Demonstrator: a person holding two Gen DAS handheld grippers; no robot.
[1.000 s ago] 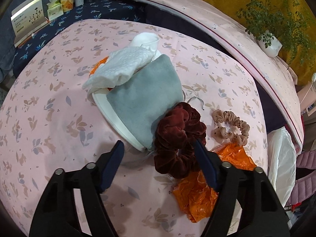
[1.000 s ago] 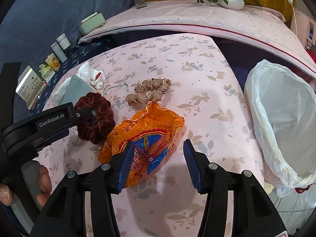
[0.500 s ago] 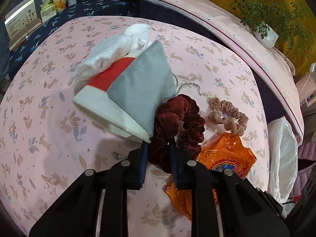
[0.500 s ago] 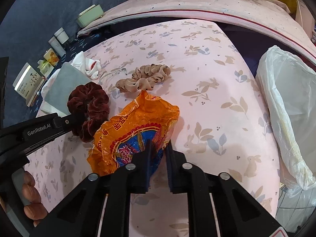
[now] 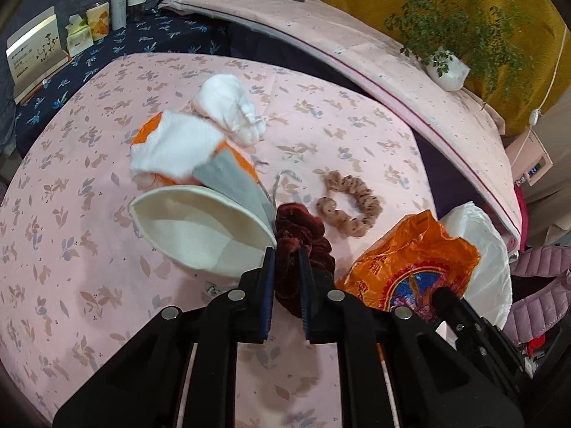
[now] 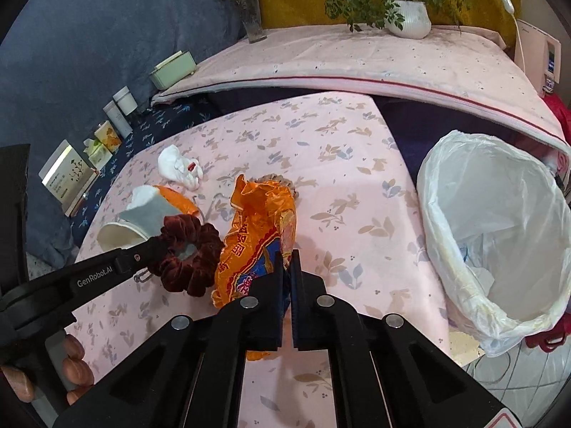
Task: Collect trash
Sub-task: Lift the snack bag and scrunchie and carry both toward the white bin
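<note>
My left gripper has a dark red velvet scrunchie pinched between its closing jaws and holds it just above the pink floral bedcover. My right gripper is shut on the lower edge of a crumpled orange snack wrapper, which stands up off the cover. In the right wrist view the left gripper reaches in from the left with the scrunchie hanging beside the wrapper. A bin lined with a white bag stands open at the right, off the cover's edge.
A paper cup with a grey sleeve lies on its side against the scrunchie. Behind it lie a white napkin, a wadded tissue and a beige scrunchie. Boxes and bottles line the far left. A potted plant stands at the back.
Both grippers went from open to shut, the left on the red scrunchie, the right on the orange wrapper, and both rose. The cup rolled so its mouth faces the left camera.
</note>
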